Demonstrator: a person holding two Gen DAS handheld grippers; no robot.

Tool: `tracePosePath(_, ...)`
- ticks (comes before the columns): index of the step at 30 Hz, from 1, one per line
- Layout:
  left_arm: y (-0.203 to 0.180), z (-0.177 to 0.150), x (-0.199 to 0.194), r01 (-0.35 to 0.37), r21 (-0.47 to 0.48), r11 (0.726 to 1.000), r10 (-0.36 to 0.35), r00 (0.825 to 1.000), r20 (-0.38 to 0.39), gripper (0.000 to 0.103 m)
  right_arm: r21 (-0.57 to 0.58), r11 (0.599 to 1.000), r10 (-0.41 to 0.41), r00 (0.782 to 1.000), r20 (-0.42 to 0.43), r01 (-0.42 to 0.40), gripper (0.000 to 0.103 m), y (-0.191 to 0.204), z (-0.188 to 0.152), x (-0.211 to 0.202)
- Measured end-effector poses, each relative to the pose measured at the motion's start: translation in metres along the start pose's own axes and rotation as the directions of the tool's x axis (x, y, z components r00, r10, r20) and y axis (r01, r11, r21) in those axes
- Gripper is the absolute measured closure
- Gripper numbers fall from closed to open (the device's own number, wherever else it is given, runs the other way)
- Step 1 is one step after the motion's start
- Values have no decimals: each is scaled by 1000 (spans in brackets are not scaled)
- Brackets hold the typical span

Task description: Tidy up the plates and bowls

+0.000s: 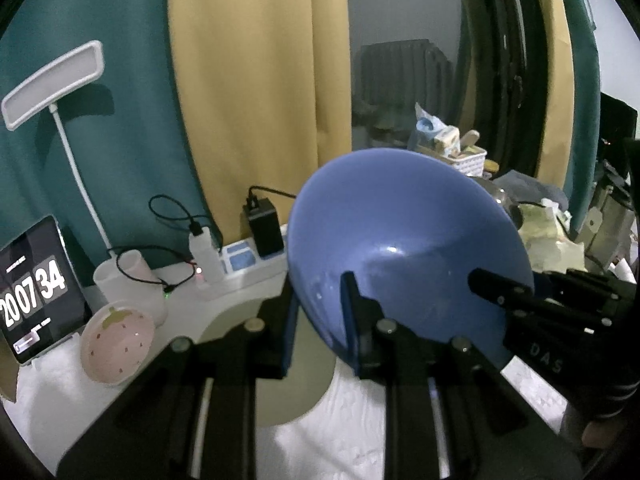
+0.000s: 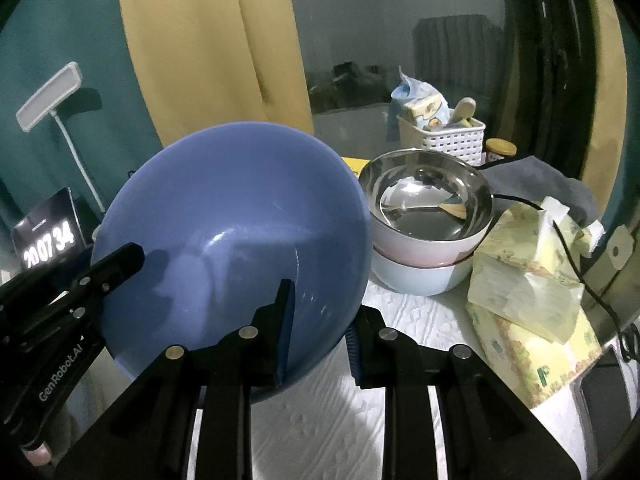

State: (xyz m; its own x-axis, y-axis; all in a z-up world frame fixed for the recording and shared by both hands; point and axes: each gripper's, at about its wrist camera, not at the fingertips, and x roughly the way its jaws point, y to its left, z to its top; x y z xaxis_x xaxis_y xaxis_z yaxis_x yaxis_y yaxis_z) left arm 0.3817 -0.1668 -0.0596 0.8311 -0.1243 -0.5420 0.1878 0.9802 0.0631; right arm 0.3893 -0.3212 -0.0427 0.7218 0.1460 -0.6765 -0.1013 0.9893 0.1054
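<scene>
A large blue bowl [image 1: 400, 240] is held tilted above the table by both grippers. My left gripper [image 1: 320, 320] is shut on its left rim, one finger inside and one outside. My right gripper [image 2: 320, 328] is shut on its right rim [image 2: 240, 220] the same way. Each gripper shows in the other's view, the right one [image 1: 520, 300] and the left one [image 2: 80, 280]. A stack of bowls [image 2: 428, 240], steel on pink on pale blue, stands at the right. A pink strawberry bowl [image 1: 116, 344] leans at the left. A beige plate [image 1: 292, 392] lies under the blue bowl.
A tablet clock [image 1: 32, 292], a white desk lamp [image 1: 52, 84], a white cup [image 1: 124, 276] and a power strip with chargers [image 1: 244, 260] stand at the back left. A white basket [image 2: 444, 136], tissue packs [image 2: 528, 288] and a grey cloth [image 2: 540, 184] crowd the right.
</scene>
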Motion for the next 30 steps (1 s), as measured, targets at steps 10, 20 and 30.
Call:
tracePosePath(10, 6, -7, -39, 9, -14, 1000, -9, 1000, 20, 82, -13, 1000, 3, 1000, 25, -3, 78, 13, -6, -35)
tracePosePath(20, 10, -18, -76, 12, -25, 1000, -11, 999, 39, 82, -26, 1000, 10, 999, 39, -9, 78, 27, -20, -68)
tracePosePath(30, 17, -36, -103, 28, -46, 999, -27, 999, 22, 82, -41, 999, 13, 999, 30, -12, 78, 38, -38, -91)
